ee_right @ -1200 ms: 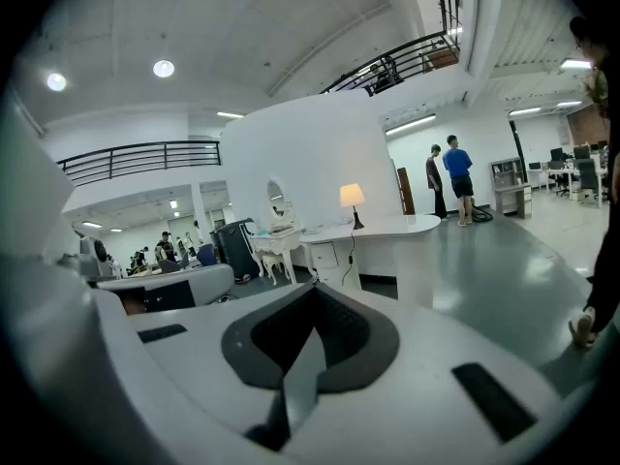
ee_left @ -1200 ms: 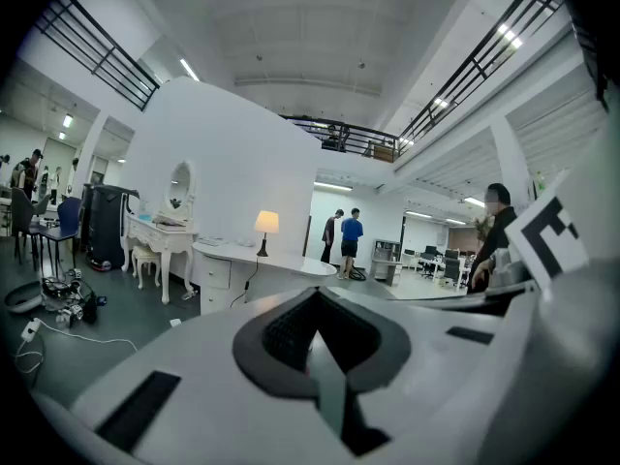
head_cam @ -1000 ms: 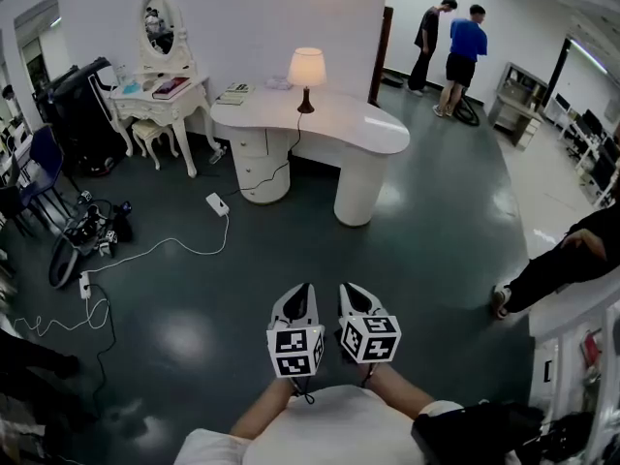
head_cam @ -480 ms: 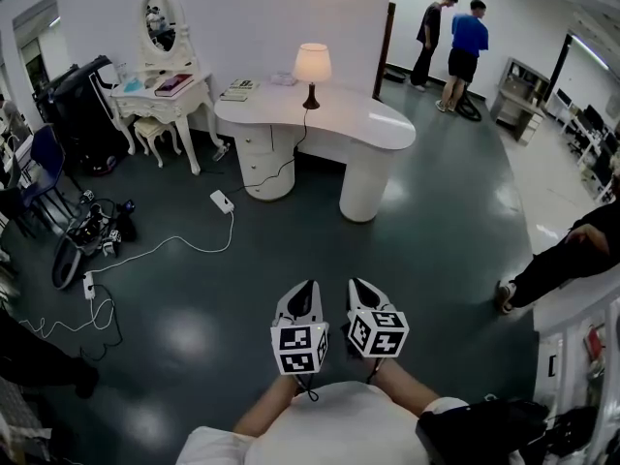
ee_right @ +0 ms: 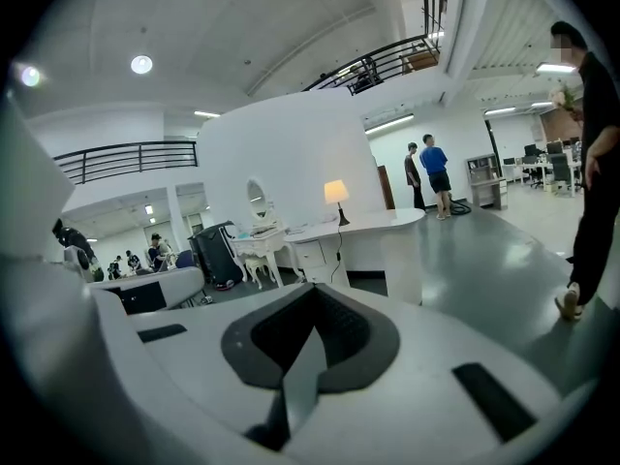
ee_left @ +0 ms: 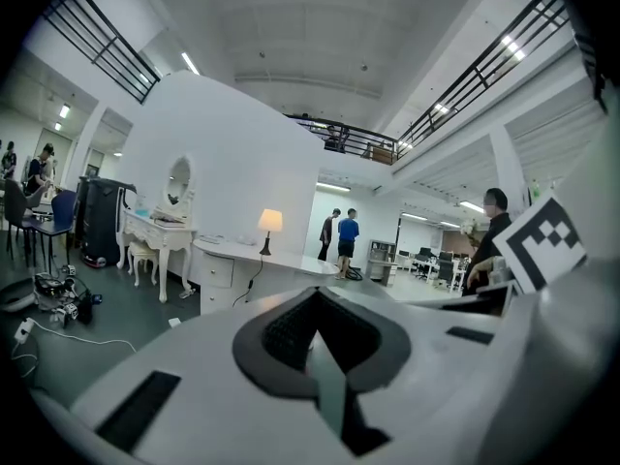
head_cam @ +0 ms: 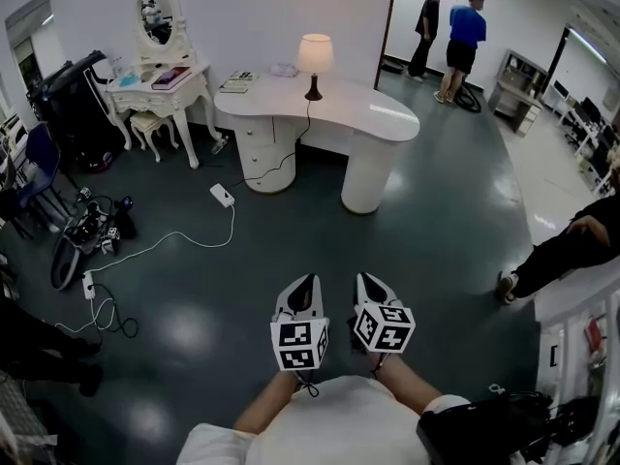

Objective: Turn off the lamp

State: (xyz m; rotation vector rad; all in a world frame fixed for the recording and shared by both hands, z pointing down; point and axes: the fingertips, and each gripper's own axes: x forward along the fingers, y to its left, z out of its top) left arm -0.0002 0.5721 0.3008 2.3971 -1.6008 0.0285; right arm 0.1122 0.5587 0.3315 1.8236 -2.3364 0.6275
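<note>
The small table lamp with a cream shade and dark base is lit. It stands near the back edge of the white curved desk, toward its left end, well apart from both grippers. Its dark cord drops over the front edge toward a white power strip on the floor (the switch may sit on the cord or under the shade, but it is too small to tell from here).

The step in hand looks like the approach. The sensible course is to come up to the desk's front edge and find the switch first. Then press it with one closed tip, without sliding or tipping the light lamp. The left gripper and right gripper sit side by side low in the head view. Each has its jaws pressed together with nothing between them, which suits poking a button.

A few flat papers lie at the desk's left back corner. Left of the desk stands a white dressing table with an oval mirror, and cables trail over the dark green glossy floor. Two people stand by the doorway beyond the desk's right end.
</note>
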